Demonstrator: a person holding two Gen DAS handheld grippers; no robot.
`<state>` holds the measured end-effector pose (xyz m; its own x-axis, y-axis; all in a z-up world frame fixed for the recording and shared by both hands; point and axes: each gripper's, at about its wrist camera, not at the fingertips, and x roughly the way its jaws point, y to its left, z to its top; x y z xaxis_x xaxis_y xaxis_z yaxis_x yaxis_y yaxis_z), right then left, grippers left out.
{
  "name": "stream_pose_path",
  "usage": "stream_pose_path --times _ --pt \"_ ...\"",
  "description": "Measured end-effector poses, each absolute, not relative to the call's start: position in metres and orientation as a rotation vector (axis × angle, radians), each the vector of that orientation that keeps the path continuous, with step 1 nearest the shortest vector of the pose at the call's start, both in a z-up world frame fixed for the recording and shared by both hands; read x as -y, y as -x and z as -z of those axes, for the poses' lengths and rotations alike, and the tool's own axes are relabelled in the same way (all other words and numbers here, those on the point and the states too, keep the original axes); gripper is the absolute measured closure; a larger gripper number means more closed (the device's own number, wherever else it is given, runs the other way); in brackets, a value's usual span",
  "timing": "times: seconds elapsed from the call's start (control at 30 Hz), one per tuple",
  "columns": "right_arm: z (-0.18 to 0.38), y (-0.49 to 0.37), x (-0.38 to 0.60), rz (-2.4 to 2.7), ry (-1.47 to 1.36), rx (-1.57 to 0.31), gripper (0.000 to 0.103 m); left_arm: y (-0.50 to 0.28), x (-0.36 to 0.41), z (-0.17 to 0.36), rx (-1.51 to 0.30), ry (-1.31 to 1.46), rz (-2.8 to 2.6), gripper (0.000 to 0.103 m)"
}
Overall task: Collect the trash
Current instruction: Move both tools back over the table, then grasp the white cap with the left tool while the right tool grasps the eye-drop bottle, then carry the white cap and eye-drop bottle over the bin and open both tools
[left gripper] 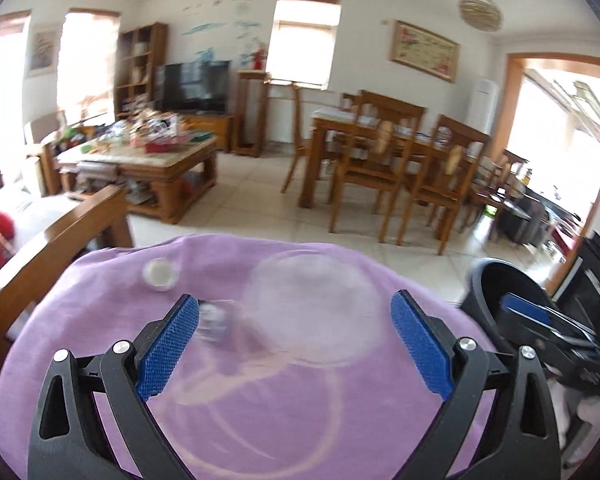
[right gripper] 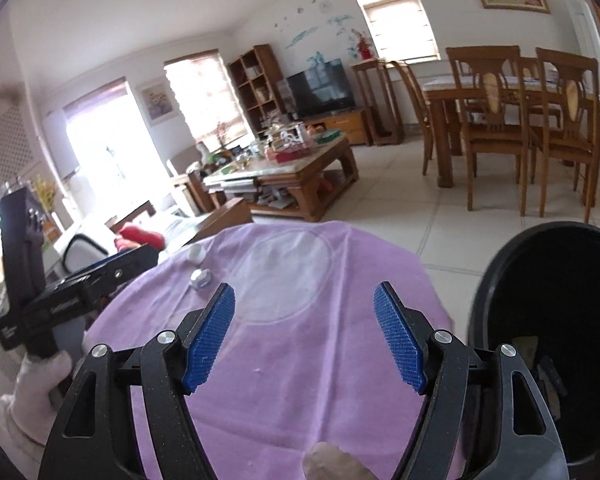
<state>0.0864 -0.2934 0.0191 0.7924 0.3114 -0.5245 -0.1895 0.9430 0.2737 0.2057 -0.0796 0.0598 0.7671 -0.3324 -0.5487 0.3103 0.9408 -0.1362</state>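
Observation:
A round table under a purple cloth (left gripper: 260, 420) fills the near ground. On its far left lie a small white cup (left gripper: 158, 274) and a crumpled silver wad (left gripper: 216, 318), blurred here. The right wrist view shows them as the white cup (right gripper: 196, 254) and silver wad (right gripper: 200, 278). My left gripper (left gripper: 294, 300) stands wide open over the cloth, the wad just beyond its left fingertip and nothing between the pads. My right gripper (right gripper: 304, 290) is open and empty over the cloth (right gripper: 300, 360). A black bin (right gripper: 548, 320) stands at the right with scraps inside.
A grey-brown lump (right gripper: 332, 460) lies at the bottom edge of the right wrist view. A gloved hand (right gripper: 40, 380) holds the left tool. The bin (left gripper: 492, 292) is beside the table's right edge. Beyond are a tiled floor, a cluttered coffee table (left gripper: 140, 152), and a dining table with chairs (left gripper: 380, 140).

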Motion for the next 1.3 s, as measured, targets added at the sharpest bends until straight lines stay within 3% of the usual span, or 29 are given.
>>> stream_pose_path --times 0.27,0.33,0.4,0.5,0.73,0.93,1.07,1.3 --pt "-0.003 -0.158 0.184 -0.407 -0.003 -0.753 0.031 -0.287 0.032 -0.026 -0.726 0.011 0.228 0.009" --pt "0.001 -0.173 0.162 -0.426 0.047 -0.765 0.031 -0.306 0.026 -0.017 -0.759 0.006 0.222 0.024" --pt "0.007 -0.19 0.144 -0.442 0.083 -0.785 0.031 -0.323 0.022 -0.006 -0.813 0.023 0.232 0.032" --pt "0.02 -0.214 0.124 -0.476 0.106 -0.833 0.031 -0.33 0.017 0.004 -0.836 0.017 0.232 0.034" --pt "0.037 -0.258 0.075 -0.52 0.176 -0.886 0.031 -0.333 0.017 0.01 -0.842 0.006 0.232 0.065" --pt "0.052 -0.287 0.049 -0.508 0.224 -0.924 0.033 -0.336 0.013 0.01 -0.838 0.028 0.261 0.066" --pt "0.055 -0.288 0.042 -0.487 0.266 -0.92 0.062 -0.337 0.006 0.008 -0.832 0.075 0.254 0.066" --pt "0.05 -0.262 0.067 -0.494 0.178 -0.949 0.062 -0.318 0.003 -0.004 -0.797 0.069 0.253 0.066"
